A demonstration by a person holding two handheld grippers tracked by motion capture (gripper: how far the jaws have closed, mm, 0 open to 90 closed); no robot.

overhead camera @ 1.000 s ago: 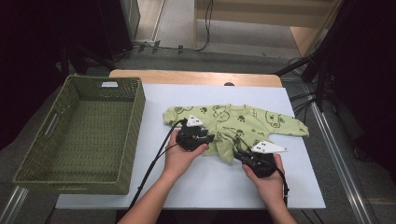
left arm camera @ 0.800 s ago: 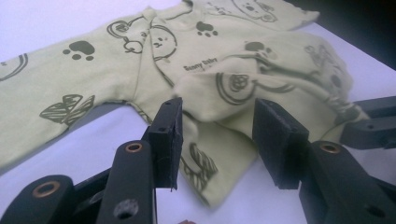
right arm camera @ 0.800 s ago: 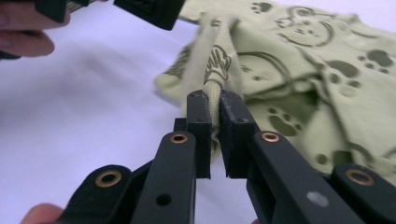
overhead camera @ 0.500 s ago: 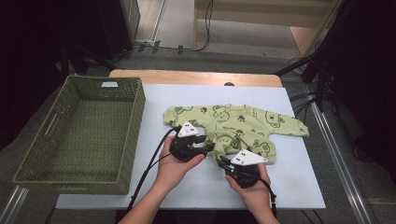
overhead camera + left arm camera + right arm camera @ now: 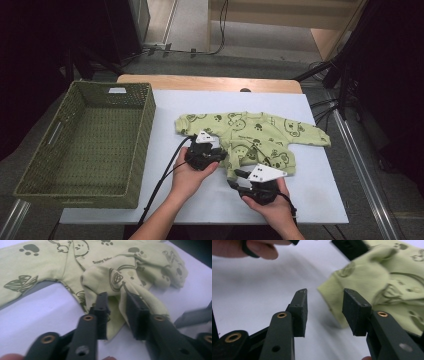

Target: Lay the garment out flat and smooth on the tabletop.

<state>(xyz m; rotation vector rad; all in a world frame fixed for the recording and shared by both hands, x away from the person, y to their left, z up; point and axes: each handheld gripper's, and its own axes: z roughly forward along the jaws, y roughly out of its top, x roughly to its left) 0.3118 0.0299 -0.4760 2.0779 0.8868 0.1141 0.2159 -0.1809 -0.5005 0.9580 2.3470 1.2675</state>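
The green baby romper (image 5: 252, 136) lay flat mid-tabletop (image 5: 310, 200), long axis left to right. The left claw (image 5: 117, 311), just closing, pinched its folded lower edge. The right claw (image 5: 325, 311), just opening, stood spread and empty, the hem just right of it.

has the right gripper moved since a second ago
Yes. The right gripper has drawn back toward the table's near edge, off the green baby shirt, its jaws just opening with nothing between them.
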